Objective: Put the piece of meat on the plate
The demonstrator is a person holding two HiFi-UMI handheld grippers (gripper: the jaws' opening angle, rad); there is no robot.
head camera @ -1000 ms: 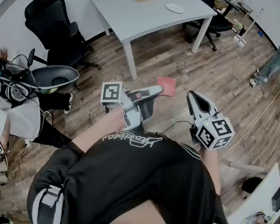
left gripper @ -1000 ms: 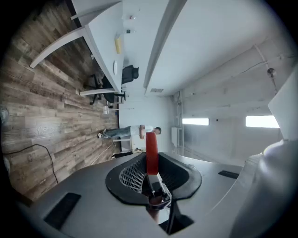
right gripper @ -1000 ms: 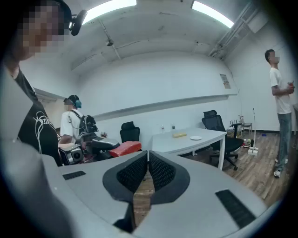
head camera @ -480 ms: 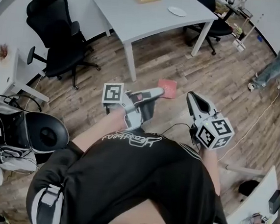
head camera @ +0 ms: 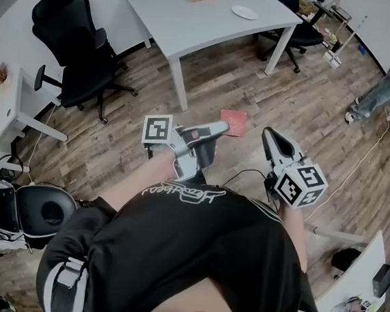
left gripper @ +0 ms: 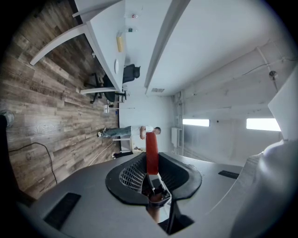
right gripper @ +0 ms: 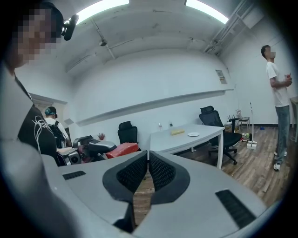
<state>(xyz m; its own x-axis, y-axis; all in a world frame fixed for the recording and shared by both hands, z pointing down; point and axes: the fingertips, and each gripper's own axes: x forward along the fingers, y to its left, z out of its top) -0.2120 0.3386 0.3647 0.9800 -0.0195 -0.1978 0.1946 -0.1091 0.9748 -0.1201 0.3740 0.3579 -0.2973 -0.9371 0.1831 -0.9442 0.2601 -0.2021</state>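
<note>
We are gripping the piece of meat [head camera: 234,121] in our left claw [head camera: 217,128], well short of the plate [head camera: 244,12] waiting straight ahead on the bench [head camera: 193,32]; our right claw [head camera: 268,133] is idling alongside, clenched on nothing.

Left gripper [head camera: 215,128] is held out ahead of the torso. Its jaws are clamped on the piece of meat [head camera: 233,120], which projects past the jaw tips. Right gripper [head camera: 271,136] is level with it and well apart to the right of the left jaws, its own jaws pressed together with nothing between them. Left forearm [head camera: 129,188] and right forearm [head camera: 295,227] are bare and reach forward from the body.
</note>
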